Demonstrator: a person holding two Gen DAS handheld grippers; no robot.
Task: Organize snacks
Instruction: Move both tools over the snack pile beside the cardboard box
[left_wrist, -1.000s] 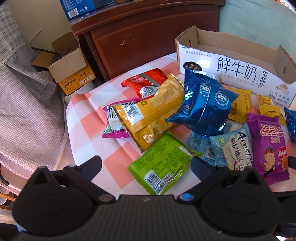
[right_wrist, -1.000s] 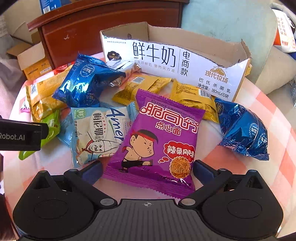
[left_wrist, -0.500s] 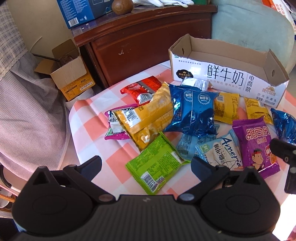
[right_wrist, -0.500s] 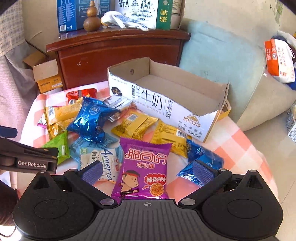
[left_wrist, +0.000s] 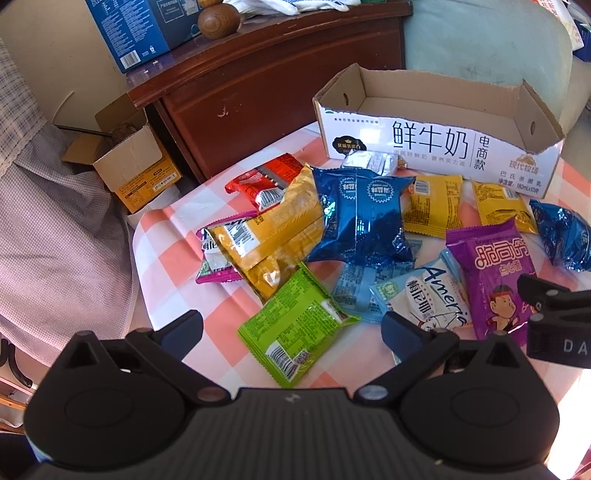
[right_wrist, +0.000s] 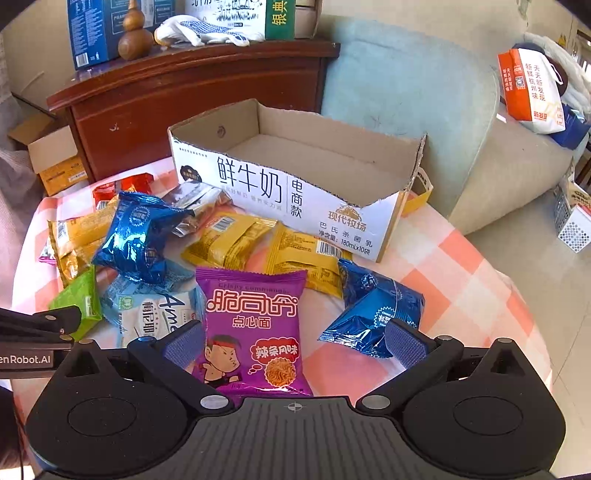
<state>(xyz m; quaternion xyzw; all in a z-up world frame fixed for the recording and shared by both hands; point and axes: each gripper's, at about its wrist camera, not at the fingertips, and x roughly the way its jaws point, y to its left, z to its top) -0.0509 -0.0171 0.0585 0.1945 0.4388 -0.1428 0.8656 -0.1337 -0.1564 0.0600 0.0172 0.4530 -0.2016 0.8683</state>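
While both sets of jaws stand apart and empty, the right gripper (right_wrist: 293, 341) should pinch the purple foil noodle packet (right_wrist: 255, 328), lying at the bench's near edge, by its top seam, then lift toward the empty cardboard milk carton tray (right_wrist: 295, 173) at the far edge.

I'm looking into a lived-in home: a dark red-brown wooden cabinet (right_wrist: 192, 92) at 11 o'clock, a pale green upholstered sofa (right_wrist: 424, 99) at 1 o'clock, and a pink-and-white checked cloth over the counter (right_wrist: 454, 273) of snacks.
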